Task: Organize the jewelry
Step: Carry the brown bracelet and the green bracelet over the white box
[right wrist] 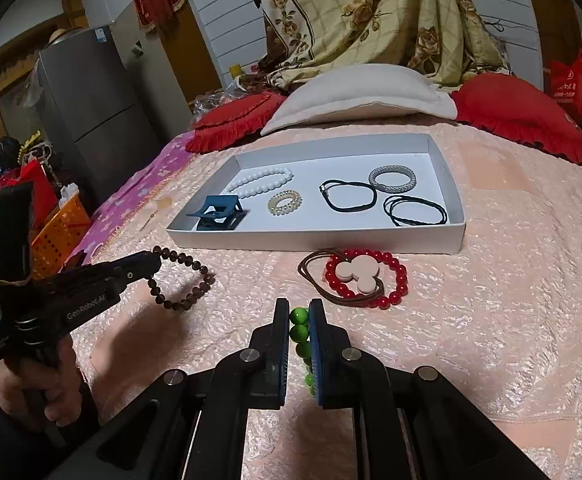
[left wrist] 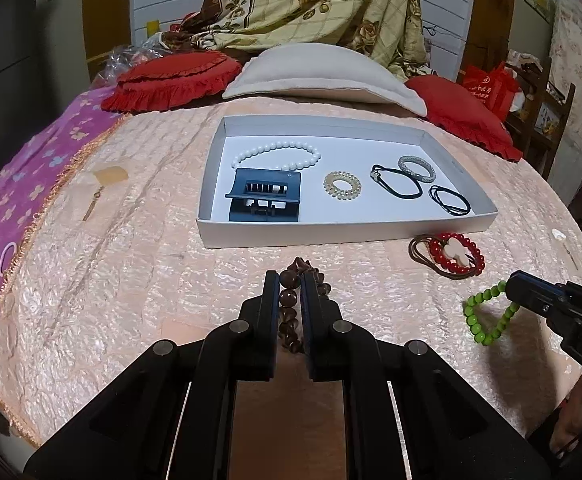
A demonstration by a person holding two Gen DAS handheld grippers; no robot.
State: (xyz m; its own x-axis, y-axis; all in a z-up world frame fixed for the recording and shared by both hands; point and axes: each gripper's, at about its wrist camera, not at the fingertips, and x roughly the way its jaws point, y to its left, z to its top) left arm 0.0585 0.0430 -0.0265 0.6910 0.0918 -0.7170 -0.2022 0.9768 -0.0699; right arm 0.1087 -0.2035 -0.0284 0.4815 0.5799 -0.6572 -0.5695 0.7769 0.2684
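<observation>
My left gripper is shut on a brown bead bracelet, held just above the peach bedspread; from the right wrist view the brown bead bracelet hangs from the left gripper. My right gripper is shut on a green bead bracelet; in the left wrist view that green bracelet dangles from the right gripper. A white tray ahead holds a white pearl bracelet, a dark blue hair claw, a yellowish spiral tie, black hair ties and a silver bangle.
A red bead bracelet with a brown cord and pale charm lies on the bedspread in front of the tray. Red cushions and a beige pillow sit behind. An orange basket and a fridge stand off the bed's left.
</observation>
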